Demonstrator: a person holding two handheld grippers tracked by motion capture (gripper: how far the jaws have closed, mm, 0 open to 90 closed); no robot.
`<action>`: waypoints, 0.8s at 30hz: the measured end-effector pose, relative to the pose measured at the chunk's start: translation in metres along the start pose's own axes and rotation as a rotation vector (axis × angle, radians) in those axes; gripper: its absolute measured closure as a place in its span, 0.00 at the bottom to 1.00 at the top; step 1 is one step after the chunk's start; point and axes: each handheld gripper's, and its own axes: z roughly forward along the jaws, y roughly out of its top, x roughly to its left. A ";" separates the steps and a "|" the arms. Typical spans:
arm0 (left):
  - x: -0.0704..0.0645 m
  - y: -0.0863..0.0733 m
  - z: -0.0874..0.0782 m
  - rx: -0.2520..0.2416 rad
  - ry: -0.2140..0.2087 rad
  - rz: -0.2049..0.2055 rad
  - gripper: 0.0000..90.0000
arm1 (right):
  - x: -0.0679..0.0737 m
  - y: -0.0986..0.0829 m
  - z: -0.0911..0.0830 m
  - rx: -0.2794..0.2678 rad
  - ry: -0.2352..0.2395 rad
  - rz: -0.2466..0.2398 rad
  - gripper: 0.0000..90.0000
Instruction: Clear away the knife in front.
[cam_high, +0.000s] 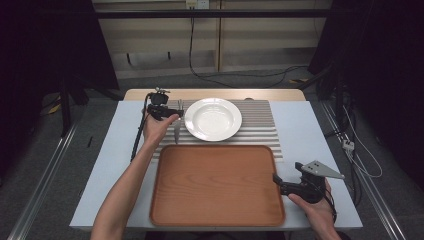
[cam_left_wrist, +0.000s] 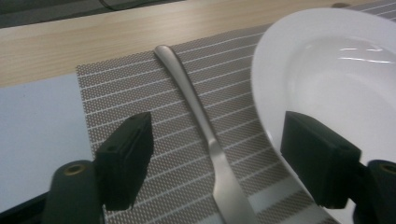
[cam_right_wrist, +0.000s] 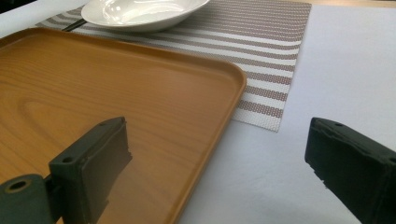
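Note:
A silver utensil (cam_left_wrist: 201, 116) lies on the striped placemat (cam_left_wrist: 140, 93), just left of a white deep plate (cam_left_wrist: 336, 79); its head is cut off by the frame. My left gripper (cam_left_wrist: 219, 140) hovers over the handle, open, one jaw on each side and neither touching it. In the high view the left gripper (cam_high: 172, 112) is at the plate's (cam_high: 212, 119) left edge, with the utensil (cam_high: 176, 131) showing below the hand. My right gripper (cam_high: 278, 181) is open and holds nothing, at the right rim of the wooden tray (cam_high: 217, 185).
The bare tray (cam_right_wrist: 116, 93) lies in front of the placemat (cam_right_wrist: 271, 42) and overlaps its near edge. In the right gripper view, the right gripper (cam_right_wrist: 219, 140) has one jaw over the tray and the other over the pale table (cam_right_wrist: 336, 70). The plate (cam_right_wrist: 140, 11) sits beyond.

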 end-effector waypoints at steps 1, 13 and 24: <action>0.001 0.000 0.004 0.011 0.020 0.005 0.33 | 0.000 0.000 0.000 0.005 0.000 0.000 0.07; 0.013 -0.003 0.033 0.041 -0.008 -0.038 0.56 | 0.000 0.000 0.002 0.008 0.008 0.002 0.07; 0.003 0.003 0.048 0.082 0.031 0.007 0.75 | 0.000 -0.001 0.002 0.008 0.013 0.006 0.07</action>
